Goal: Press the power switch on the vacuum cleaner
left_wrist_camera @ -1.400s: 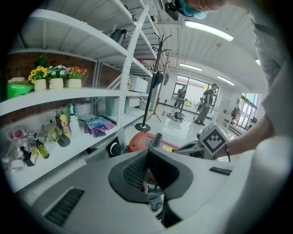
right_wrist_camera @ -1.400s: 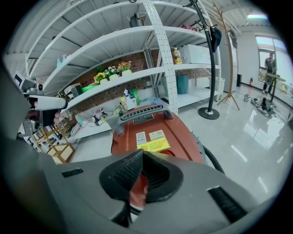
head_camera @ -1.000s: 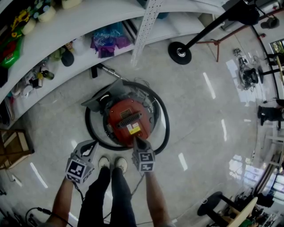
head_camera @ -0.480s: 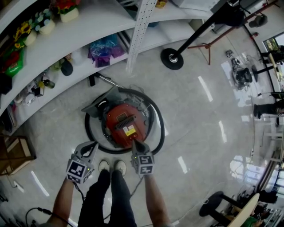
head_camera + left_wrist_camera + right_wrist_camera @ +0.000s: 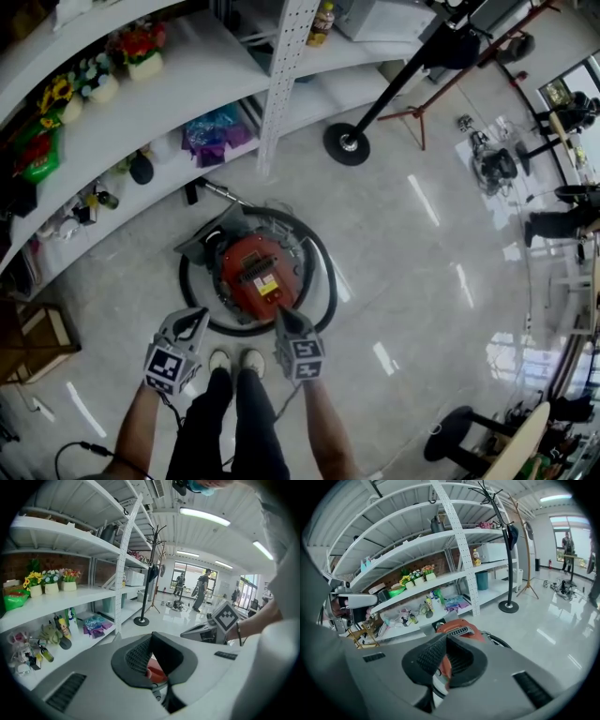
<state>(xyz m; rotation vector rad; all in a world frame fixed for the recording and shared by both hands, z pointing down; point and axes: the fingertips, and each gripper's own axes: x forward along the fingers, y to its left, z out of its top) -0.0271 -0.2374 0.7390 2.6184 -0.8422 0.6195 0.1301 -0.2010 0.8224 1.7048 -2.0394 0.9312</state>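
Note:
A round red vacuum cleaner [image 5: 248,267] stands on the floor, ringed by its black hose [image 5: 323,281], just ahead of the person's shoes [image 5: 235,360]. The tip of my right gripper [image 5: 279,312] is at the near edge of the red body, below its yellow label, and the jaws are shut. In the right gripper view the vacuum cleaner [image 5: 457,626] shows above and through the hollow of the right gripper [image 5: 443,685]. My left gripper [image 5: 190,319] hangs left of the vacuum, apart from it, also shut. A patch of red vacuum cleaner [image 5: 157,672] shows between the pads of the left gripper [image 5: 162,685].
Curved white shelves [image 5: 112,122] with flower pots, bottles and bags run along the far left. A coat stand's round base [image 5: 347,142] stands beyond the vacuum. A stool [image 5: 450,436] is at the lower right and a wooden crate [image 5: 33,337] at the left. A cable [image 5: 84,448] lies near the feet.
The head view has pulled back and tilted, so the vacuum looks smaller and more of the shelves shows. Both grippers keep their places; the right tip stays at the vacuum's near edge.

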